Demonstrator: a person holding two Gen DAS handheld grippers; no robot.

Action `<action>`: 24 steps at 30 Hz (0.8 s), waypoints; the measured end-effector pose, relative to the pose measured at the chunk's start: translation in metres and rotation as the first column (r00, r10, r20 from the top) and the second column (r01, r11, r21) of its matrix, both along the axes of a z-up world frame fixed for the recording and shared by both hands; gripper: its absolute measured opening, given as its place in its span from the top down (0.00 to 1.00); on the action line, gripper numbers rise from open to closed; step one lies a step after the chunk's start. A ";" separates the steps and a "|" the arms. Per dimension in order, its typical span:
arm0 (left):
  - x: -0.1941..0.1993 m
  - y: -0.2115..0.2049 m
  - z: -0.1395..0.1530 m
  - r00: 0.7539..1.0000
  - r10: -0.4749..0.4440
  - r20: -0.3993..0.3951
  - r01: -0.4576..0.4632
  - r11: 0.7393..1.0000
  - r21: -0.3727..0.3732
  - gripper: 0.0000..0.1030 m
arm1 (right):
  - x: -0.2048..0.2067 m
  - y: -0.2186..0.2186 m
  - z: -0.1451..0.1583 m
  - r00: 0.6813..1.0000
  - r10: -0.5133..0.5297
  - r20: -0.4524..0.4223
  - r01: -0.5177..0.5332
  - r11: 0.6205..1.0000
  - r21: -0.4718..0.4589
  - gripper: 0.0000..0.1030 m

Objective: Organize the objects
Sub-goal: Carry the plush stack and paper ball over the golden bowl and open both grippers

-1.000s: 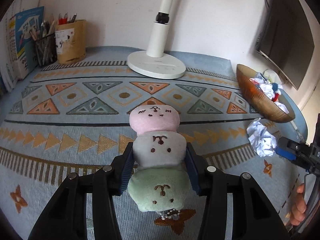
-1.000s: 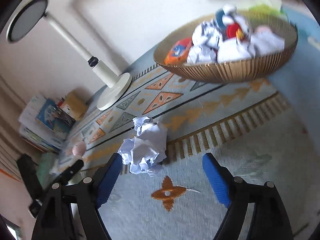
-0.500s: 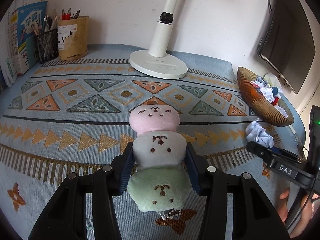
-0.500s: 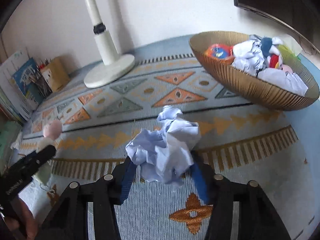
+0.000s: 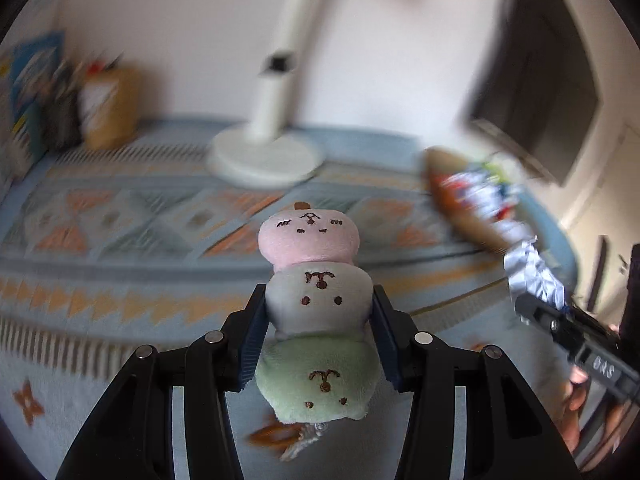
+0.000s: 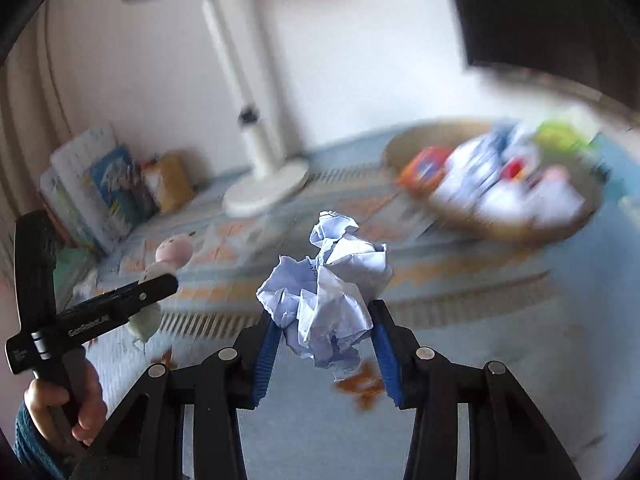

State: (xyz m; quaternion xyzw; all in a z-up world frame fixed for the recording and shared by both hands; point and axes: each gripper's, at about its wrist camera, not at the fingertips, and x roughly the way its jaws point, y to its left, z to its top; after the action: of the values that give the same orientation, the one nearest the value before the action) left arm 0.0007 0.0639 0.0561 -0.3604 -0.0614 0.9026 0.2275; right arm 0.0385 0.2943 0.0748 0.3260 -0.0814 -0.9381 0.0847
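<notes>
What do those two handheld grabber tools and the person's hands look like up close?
Both look alike: the left gripper and right gripper have matte black angular frames with round silver bolt heads and ribbed blue finger pads. White lettering, too blurred to read, runs along each black body. A bare hand shows a dark teal knitted sleeve cuff.

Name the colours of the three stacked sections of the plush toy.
Pink, grey and pale green, tip to tail, on the plush toy; the left wrist view shows it best.

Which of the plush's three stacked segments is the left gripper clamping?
The grey middle segment: the left gripper pads press its sides, while the pink segment and green segment sit outside them.
</notes>
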 end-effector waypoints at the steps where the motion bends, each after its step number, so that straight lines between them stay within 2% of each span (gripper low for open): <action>1: -0.001 0.018 0.023 0.998 -0.040 -0.045 0.041 0.999 0.000 0.55 | 0.004 0.013 0.018 0.999 -0.021 -0.038 0.021 1.000 -0.001 0.58; 3: -0.004 0.044 0.051 0.990 -0.093 -0.103 0.093 0.996 -0.002 0.55 | 0.008 0.044 0.060 0.988 -0.093 -0.126 0.095 0.996 0.005 0.57; 6: -0.024 0.104 0.093 0.966 -0.205 -0.159 0.210 0.977 0.016 0.55 | -0.002 0.083 0.101 0.964 -0.192 -0.187 0.195 0.981 -0.001 0.57; 9: -0.052 0.154 0.104 0.948 -0.263 -0.179 0.268 0.963 0.005 0.55 | -0.023 0.113 0.114 0.946 -0.267 -0.182 0.273 0.962 0.007 0.57; 14: -0.092 0.208 0.086 0.940 -0.301 -0.161 0.301 0.953 -0.022 0.55 | -0.067 0.154 0.098 0.937 -0.332 -0.108 0.336 0.942 0.019 0.57; 15: -0.098 0.217 0.081 0.938 -0.305 -0.165 0.304 0.952 -0.029 0.51 | -0.073 0.159 0.094 0.937 -0.336 -0.101 0.340 0.940 0.026 0.57; 16: -0.105 0.228 0.076 0.935 -0.312 -0.168 0.311 0.950 -0.036 0.37 | -0.082 0.162 0.091 0.936 -0.341 -0.090 0.345 0.938 0.037 0.49; 17: -0.109 0.234 0.073 0.936 -0.311 -0.167 0.308 0.950 -0.043 0.24 | -0.090 0.167 0.085 0.933 -0.352 -0.070 0.355 0.934 0.047 0.34; 18: -0.112 0.238 0.069 0.942 -0.293 -0.164 0.288 0.956 -0.051 0.02 | -0.095 0.172 0.080 0.929 -0.366 -0.063 0.369 0.929 0.043 0.32; 19: -0.116 0.237 0.064 0.949 -0.265 -0.171 0.261 0.964 -0.041 0.01 | -0.097 0.176 0.076 0.927 -0.371 -0.055 0.373 0.927 0.036 0.32; 24: -0.114 0.207 0.062 0.956 -0.250 -0.151 0.251 0.968 -0.010 0.01 | -0.089 0.184 0.062 0.935 -0.354 -0.019 0.354 0.935 -0.014 0.32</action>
State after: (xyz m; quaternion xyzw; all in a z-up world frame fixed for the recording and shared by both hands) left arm -0.1137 0.2709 0.1178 -0.2948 -0.0021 0.8908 0.3458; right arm -0.0501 0.4787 0.1370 0.2955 -0.1426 -0.9410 -0.0831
